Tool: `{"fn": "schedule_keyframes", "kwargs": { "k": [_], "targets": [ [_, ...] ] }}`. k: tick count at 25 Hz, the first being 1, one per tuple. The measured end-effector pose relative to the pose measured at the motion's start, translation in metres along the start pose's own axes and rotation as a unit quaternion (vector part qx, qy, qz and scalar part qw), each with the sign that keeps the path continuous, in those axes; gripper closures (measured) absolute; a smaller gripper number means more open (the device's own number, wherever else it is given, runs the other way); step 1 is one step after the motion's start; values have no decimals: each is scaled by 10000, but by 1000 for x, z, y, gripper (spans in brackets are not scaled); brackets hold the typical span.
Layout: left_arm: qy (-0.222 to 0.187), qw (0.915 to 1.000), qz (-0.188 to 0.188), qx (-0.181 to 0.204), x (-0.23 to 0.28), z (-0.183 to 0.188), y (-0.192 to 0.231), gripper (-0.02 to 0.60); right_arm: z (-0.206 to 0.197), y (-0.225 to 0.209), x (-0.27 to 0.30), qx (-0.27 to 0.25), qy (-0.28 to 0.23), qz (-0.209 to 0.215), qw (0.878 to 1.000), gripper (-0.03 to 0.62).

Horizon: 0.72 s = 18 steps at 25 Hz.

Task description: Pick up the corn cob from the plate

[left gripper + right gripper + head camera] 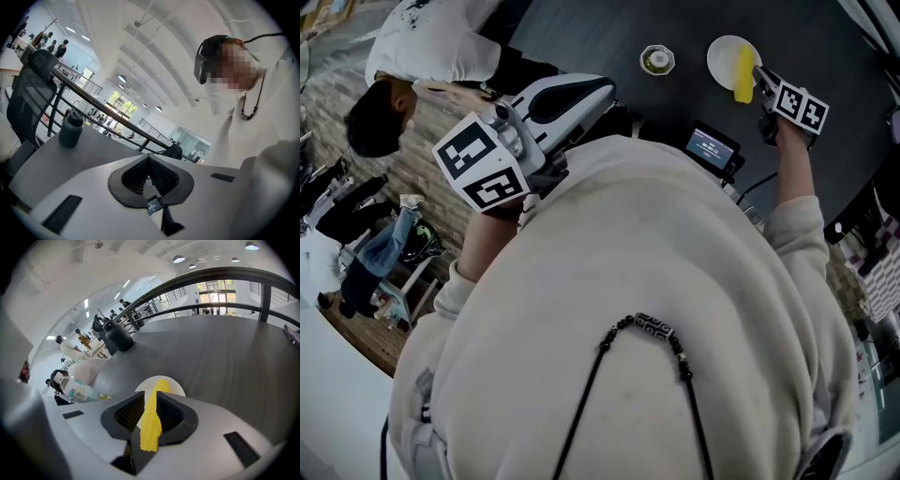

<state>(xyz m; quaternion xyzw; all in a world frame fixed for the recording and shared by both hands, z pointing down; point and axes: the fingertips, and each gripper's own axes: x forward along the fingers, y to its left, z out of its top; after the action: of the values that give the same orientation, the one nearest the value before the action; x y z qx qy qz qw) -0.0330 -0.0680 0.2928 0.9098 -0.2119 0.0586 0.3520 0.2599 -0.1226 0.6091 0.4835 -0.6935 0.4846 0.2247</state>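
The yellow corn cob (743, 73) lies along a small white plate (724, 56) on the dark table. My right gripper (761, 80) is at the cob's near end and points steeply down. In the right gripper view the cob (152, 423) runs lengthwise between the two black pads, its far tip over the plate (173, 386). The right gripper (150, 408) is slightly open, with a thin gap beside the cob on the left. My left gripper (602, 92) is held up by my chest, away from the table. Its jaws (150, 176) are shut and empty.
A small bowl (657, 59) stands left of the plate. A device with a lit screen (711, 145) sits at the table's near edge. A black bottle (117, 336) stands further back on the table, and a plastic bottle (77, 387) lies left. Another person (431, 37) is at upper left.
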Motion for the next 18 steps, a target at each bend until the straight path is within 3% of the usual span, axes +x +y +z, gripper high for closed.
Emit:
{"fn": "schedule_keyframes", "kwargs": {
  "k": [18],
  "targets": [
    [84,9998,172,-62,-3,-2,10,579,-21,-9,29,9,429,-78,9990,370]
  ]
}}
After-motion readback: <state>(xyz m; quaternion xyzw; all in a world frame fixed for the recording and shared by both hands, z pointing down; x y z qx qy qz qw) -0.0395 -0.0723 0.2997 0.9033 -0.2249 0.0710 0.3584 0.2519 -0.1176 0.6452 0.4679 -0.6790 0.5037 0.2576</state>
